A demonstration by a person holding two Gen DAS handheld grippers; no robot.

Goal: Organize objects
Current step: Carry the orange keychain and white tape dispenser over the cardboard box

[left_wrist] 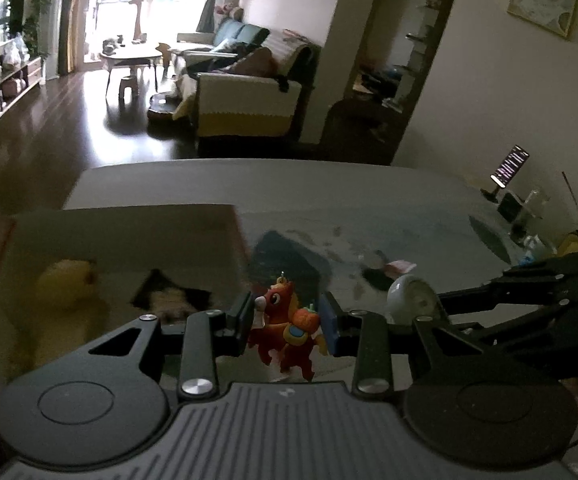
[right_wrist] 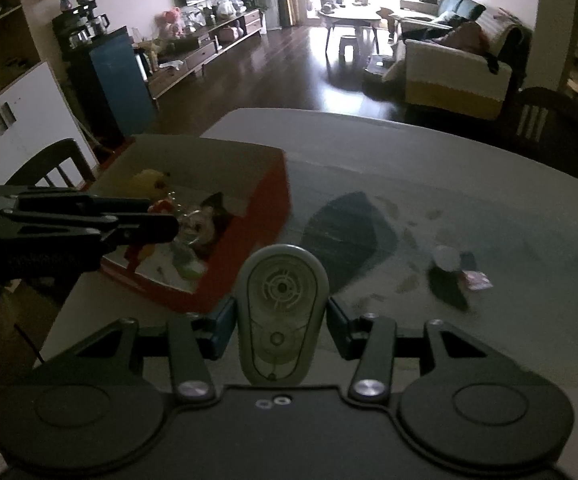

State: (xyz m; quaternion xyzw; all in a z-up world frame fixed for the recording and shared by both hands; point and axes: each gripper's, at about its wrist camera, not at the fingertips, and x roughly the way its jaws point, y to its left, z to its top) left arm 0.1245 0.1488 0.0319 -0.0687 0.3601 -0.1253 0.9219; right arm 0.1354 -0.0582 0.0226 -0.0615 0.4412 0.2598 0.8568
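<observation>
Two-gripper sorting at a table (right_wrist: 429,184), both grippers loaded. The left gripper (left_wrist: 285,326) has its 2 fingers (left_wrist: 240,322) clenched on a red toy horse (left_wrist: 285,330), which hangs between the pads with its legs below them; in the right wrist view this gripper sits over the near part of the red box (right_wrist: 265,216), so the horse appears to be above the box or just at its rim. The right gripper (right_wrist: 281,328) grasps a grey oval device (right_wrist: 281,308) upright between its blue-padded fingers (right_wrist: 223,330), near the box's right corner and outside it. The box already holds a yellow plush toy (right_wrist: 147,184) and a dark-and-white toy (right_wrist: 209,224). On the table to the right lie a dark fan-shaped patch (right_wrist: 349,236) and a small dark item with a pink scrap (right_wrist: 455,276), not yet collected.

Risks, as judged from this moment:
1. The horse is pinched across an irregular body; a slight loosening could let it swing or slip before it is clear of the box wall, landing it on the table.
2. The 2 grippers work close together at 1 corner; a converging move could knock one load against the other.
3. The smooth, curved device could pivot or slide in the pads if tilted towards the box.
4. A bump on the light box wall could shift the box.
</observation>
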